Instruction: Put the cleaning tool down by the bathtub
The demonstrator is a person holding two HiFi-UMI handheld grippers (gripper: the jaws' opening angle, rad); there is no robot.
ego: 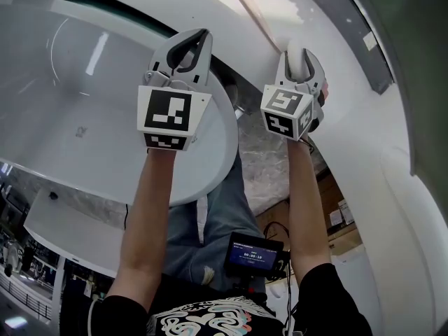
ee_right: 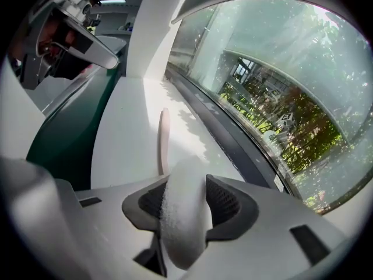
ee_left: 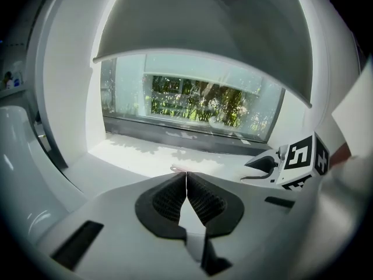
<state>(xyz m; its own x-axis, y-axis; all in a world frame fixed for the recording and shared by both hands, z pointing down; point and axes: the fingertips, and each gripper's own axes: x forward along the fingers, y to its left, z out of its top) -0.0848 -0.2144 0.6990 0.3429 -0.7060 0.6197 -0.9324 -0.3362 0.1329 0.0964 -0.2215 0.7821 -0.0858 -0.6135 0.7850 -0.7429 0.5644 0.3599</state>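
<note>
The white oval bathtub lies to the left, and the white window ledge runs ahead. The pink-handled cleaning tool has its white fluffy head clamped in the right gripper, with its handle pointing forward along the ledge. The left gripper is closed and empty.

We see the white ledge carrying the cleaning tool, its pink handle lying along it toward eleven o'clock.
</note>
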